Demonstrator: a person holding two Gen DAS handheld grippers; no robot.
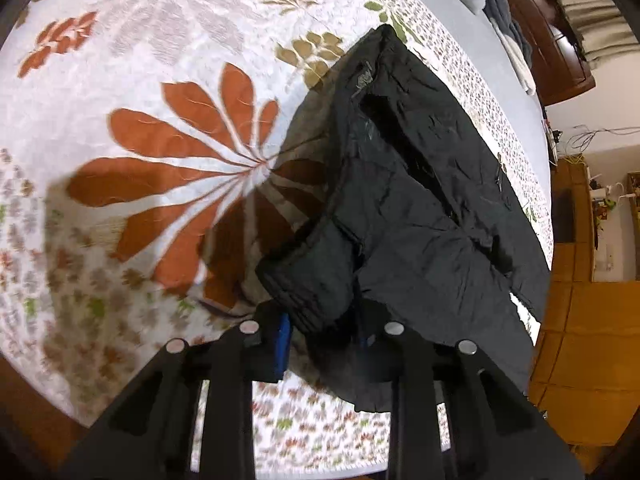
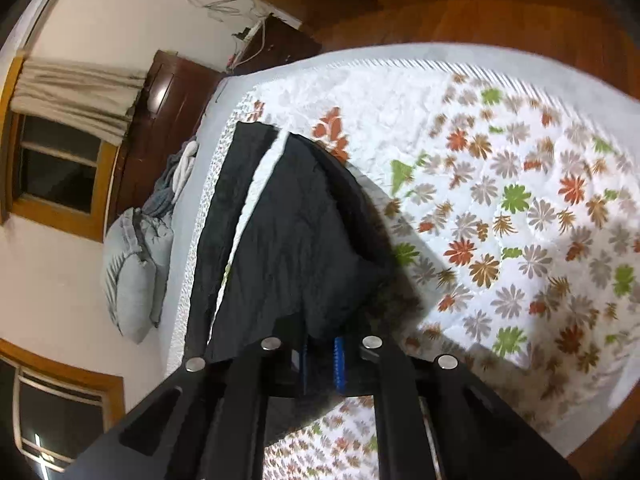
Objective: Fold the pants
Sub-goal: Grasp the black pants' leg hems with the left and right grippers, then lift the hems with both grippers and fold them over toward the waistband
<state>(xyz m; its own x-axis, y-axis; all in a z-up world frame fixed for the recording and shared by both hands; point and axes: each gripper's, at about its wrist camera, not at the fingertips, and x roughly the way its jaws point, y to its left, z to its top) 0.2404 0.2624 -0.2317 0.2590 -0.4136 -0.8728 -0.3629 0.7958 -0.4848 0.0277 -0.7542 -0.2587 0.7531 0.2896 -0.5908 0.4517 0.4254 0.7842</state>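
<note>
Both grippers are clamped on the black pants (image 1: 420, 184). Through the left wrist camera, my left gripper (image 1: 322, 332) has its jaws drawn in narrow on a thick, bunched roll of the cloth, which sits pinched between the blue pads (image 1: 283, 344) and lifts clear of the bed there. Through the right wrist camera, my right gripper (image 2: 320, 356) has its jaws nearly together, with a thin edge of the same pants (image 2: 304, 232) caught between its blue pads (image 2: 339, 364).

From my left gripper the pants run away across the bed, creased and partly doubled over, their far end lying flat near the bed's edge. From my right gripper the cloth rises as a raised dark sheet, and beside it a second dark strip lies flat on the bed, a sliver of white cover showing between the two.

Under the pants is a white quilted bedspread (image 1: 160, 80) printed with orange, brown and green leaves. Beyond the bed's far edge, in the right wrist view, a grey pillow (image 2: 132, 268) leans by the wall, near a dark wooden cabinet (image 2: 160, 112) and a window with a bunched curtain (image 2: 72, 92). Wooden flooring (image 1: 592, 340) shows past the bed.
</note>
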